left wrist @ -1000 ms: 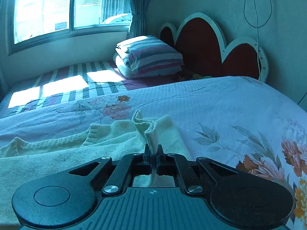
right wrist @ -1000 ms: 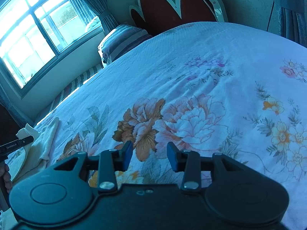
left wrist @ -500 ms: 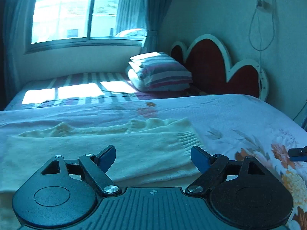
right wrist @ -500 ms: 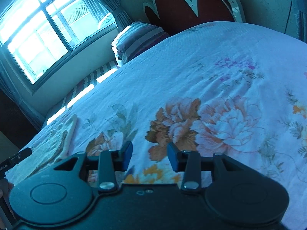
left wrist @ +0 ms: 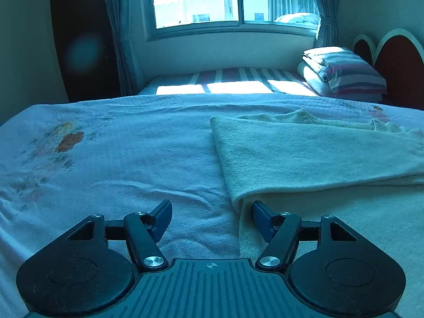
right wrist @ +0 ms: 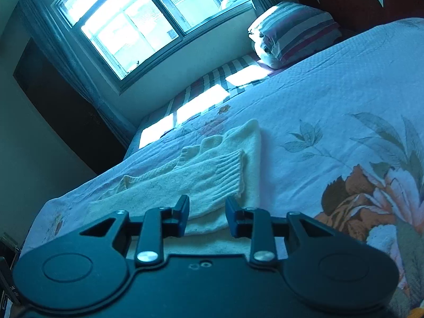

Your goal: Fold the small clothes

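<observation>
A cream knitted sweater (left wrist: pixel 312 156) lies partly folded on the floral bedspread (left wrist: pixel 119 159), with a sleeve laid across its body. My left gripper (left wrist: pixel 212 218) is open and empty, low over the bed at the sweater's near left folded corner. In the right wrist view the sweater (right wrist: pixel 212 175) shows its ribbed cuff (right wrist: pixel 230 172) on top. My right gripper (right wrist: pixel 207 213) is open and empty, just in front of the sweater's near edge by the cuff.
A striped folded quilt (left wrist: pixel 347 74) lies by the red headboard (left wrist: pixel 397 71) at the far right. A striped mattress (left wrist: pixel 233 79) lies under the window (left wrist: pixel 225 0). Dark curtains and a dark opening (left wrist: pixel 82 39) stand at the far left.
My left gripper let go of the sweater, opened and swung left to its folded corner. My right gripper, open throughout, moved left from the bare bedspread to the sweater's cuff end.
</observation>
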Demonstrator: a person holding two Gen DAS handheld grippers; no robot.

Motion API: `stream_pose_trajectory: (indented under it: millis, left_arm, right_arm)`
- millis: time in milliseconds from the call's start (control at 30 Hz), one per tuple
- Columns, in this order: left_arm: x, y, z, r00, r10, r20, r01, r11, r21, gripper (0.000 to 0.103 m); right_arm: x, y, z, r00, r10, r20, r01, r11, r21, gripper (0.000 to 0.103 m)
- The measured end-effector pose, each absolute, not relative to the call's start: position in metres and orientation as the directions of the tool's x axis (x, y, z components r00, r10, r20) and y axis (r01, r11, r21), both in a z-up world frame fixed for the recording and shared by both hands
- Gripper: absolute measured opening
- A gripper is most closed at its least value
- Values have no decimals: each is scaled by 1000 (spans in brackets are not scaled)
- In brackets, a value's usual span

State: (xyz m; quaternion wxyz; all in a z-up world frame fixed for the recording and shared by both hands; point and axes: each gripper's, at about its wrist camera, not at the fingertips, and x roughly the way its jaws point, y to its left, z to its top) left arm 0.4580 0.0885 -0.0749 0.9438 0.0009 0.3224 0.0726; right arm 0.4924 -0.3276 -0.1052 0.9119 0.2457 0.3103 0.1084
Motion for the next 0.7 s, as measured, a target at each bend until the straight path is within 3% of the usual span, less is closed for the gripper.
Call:
stream_pose_trajectory:
  millis: [233,333,467,600,700]
  left_arm:
    - [474,93,-86,768,99,-632,-124,992,5,67]
    - [475,93,-91,774,95,-626,-111,994,13,67]
    - [472,93,-88,788,102,-607,-117,993,15,67]
    - [474,96,-88,784,98,-613,-120,993,5,67]
    - [476,97,-92,781,94,-617,-114,993,8,67]
  right_arm:
    - [514,-321,-128,760,352,-546,52,805,590,35]
    - [520,-323,-132,769,321,-552,106,788,606,26]
    - [518,-321,-128,773,254,-581,135,829,542,6]
    - [500,-323,-114,799,241,-550,87,860,503,6]
    - [501,-326,-124,776,233,-587,111,865,490,6]
